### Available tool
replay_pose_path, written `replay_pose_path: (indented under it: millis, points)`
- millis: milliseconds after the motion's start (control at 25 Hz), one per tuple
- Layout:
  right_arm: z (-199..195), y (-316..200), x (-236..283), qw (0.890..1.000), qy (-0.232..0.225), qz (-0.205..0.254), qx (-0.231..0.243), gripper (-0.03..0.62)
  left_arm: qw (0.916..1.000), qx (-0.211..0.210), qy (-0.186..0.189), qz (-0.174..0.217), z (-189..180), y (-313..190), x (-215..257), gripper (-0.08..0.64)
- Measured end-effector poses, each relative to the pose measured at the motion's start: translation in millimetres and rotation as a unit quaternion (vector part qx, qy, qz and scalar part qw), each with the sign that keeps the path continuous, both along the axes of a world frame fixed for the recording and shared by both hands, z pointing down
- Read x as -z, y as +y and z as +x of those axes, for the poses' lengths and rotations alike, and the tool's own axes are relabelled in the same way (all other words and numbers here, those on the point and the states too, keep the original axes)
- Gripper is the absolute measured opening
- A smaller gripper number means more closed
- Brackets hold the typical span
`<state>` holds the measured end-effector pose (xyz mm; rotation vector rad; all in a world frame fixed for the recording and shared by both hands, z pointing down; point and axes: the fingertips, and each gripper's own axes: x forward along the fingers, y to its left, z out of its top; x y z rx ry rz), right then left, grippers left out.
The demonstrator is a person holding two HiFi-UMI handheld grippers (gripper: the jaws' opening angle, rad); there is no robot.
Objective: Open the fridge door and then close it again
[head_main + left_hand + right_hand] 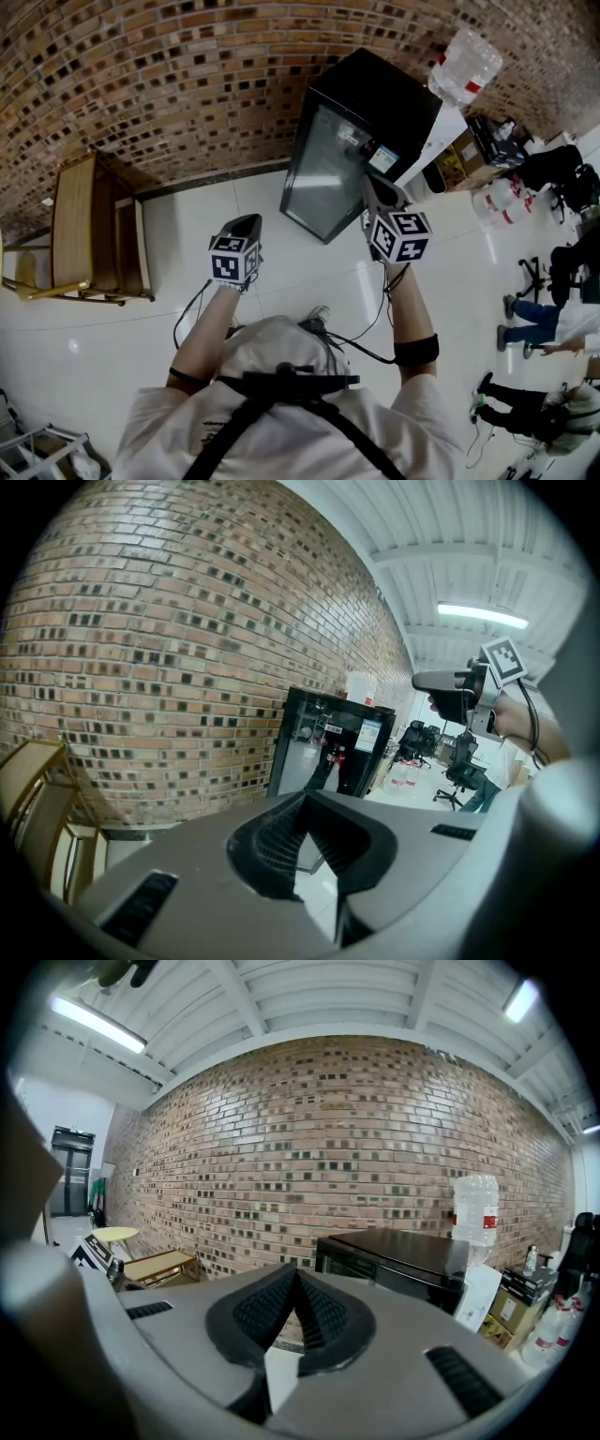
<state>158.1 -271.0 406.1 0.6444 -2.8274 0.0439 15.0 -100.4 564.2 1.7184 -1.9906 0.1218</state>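
1. presently both tongs are pressed together on nothing: the left gripper point(305, 803) and the right gripper point(295, 1277) show their pads closed, with only floor and wall beyond them. shut like this they cannot take a door edge, so reaching in before parting them would only knock the door.
2. the fridge point(361, 131) stands at about 1 o'clock in the head view, against the brick wall point(169, 66). its glass door point(323, 169) faces the person and looks closed. neither gripper touches it, so the task looks not yet begun.
3. no handle can be made out in any view. a grab on the hinge side would make the pull useless, or slide the pads off the glass.
4. the right gripper, at 1 o'clock of the person, is nearer the fridge. the left gripper, at 11 o'clock, is well apart from it. a thin one-sided pinch could slip mid-pull and let the door fall shut.
5. a water bottle point(476, 1208) sits on a white stand just beside the fridge, at its 3 o'clock in the right gripper view. a hard tug that shifts the fridge could jolt it.
6. on closing, too soft a push may leave the door ajar.
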Motion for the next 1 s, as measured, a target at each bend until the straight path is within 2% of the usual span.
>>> replay_pose_path:
  millis: [800, 1000]
  points:
    - [-4.5, -0.9, 2.1, 1.0, 0.005, 0.003, 0.008, 0.0, 0.9997, -0.019, -0.015, -0.001, 5.2, -7.9, 5.6, 0.0]
    - [-8.1, -5.8, 0.9, 1.0, 0.008, 0.002, 0.011, 0.0, 0.9998, -0.02, -0.006, 0.002, 6.7, -12.2, 5.9, 0.0]
